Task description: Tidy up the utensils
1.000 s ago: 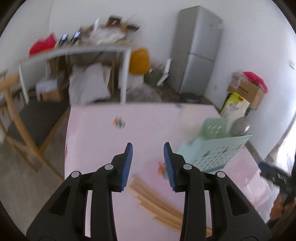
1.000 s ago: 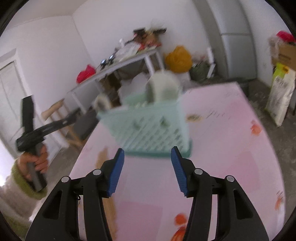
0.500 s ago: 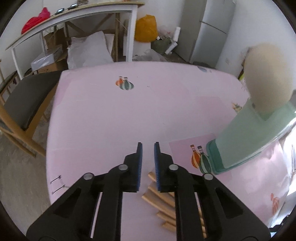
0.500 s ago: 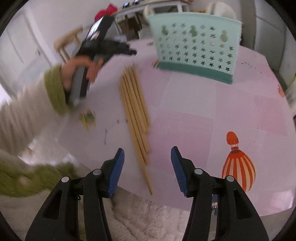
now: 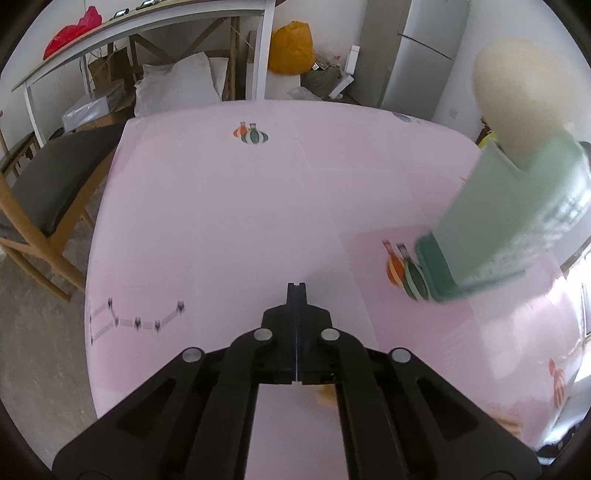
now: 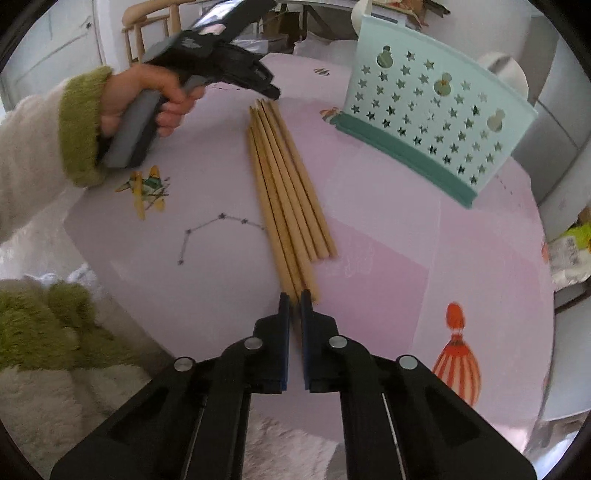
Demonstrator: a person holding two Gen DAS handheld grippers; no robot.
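Several wooden chopsticks (image 6: 286, 184) lie side by side on the pink table (image 6: 406, 277). My right gripper (image 6: 294, 297) is nearly shut around the near ends of one or two of them. A mint green utensil basket (image 6: 424, 110) with star holes stands at the far right; it also shows in the left wrist view (image 5: 509, 221), with a pale spoon head (image 5: 517, 99) sticking out. My left gripper (image 5: 296, 286) is shut and empty over the table; it shows in the right wrist view (image 6: 271, 92) near the chopsticks' far tips.
A wooden chair (image 5: 44, 192) stands at the table's left. A white desk (image 5: 147, 22), bags and a fridge (image 5: 424, 48) are beyond the table. The table's near edge (image 6: 122, 280) is close to my right gripper.
My left gripper has closed fully and moved forward over the table. My right gripper has closed from wide open onto the chopsticks' near ends and moved in toward them.
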